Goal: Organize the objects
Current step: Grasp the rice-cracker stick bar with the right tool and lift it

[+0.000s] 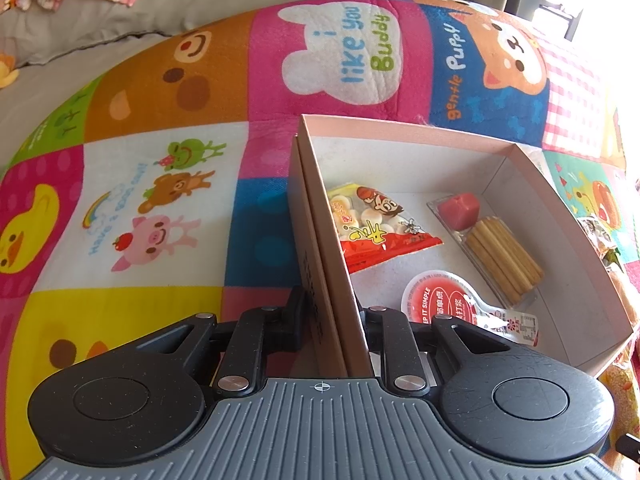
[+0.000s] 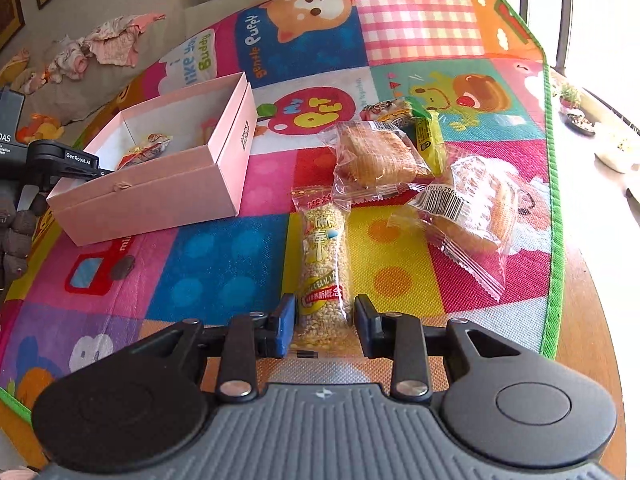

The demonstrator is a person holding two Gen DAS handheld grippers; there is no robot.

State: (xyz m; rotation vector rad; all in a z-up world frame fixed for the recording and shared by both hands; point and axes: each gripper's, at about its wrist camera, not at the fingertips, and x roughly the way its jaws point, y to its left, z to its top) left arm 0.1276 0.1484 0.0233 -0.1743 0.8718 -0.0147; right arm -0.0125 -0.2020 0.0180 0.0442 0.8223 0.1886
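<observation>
A pink cardboard box (image 1: 400,126) lies open on the cartoon play mat (image 1: 168,92). My left gripper (image 1: 335,304) is shut on the box's left wall, one finger inside and one outside. Inside the box lie a red-yellow snack bag (image 1: 376,220), a clear tray of biscuit sticks (image 1: 504,256) with a red dip, and a round red-lidded cup (image 1: 440,300). In the right wrist view, a long clear-wrapped grain bar (image 2: 324,256) lies flat on the mat. My right gripper (image 2: 326,304) straddles its near end, pads close beside the unsqueezed wrapper.
Beyond the bar lie two clear-wrapped cakes (image 2: 376,156) (image 2: 476,208), a green packet (image 2: 430,140) and a small printed packet (image 2: 384,108). The box (image 2: 160,196) sits left of them. The mat's green edge (image 2: 554,200) borders a wooden table (image 2: 592,320). A grey sofa holds clothes (image 2: 108,40).
</observation>
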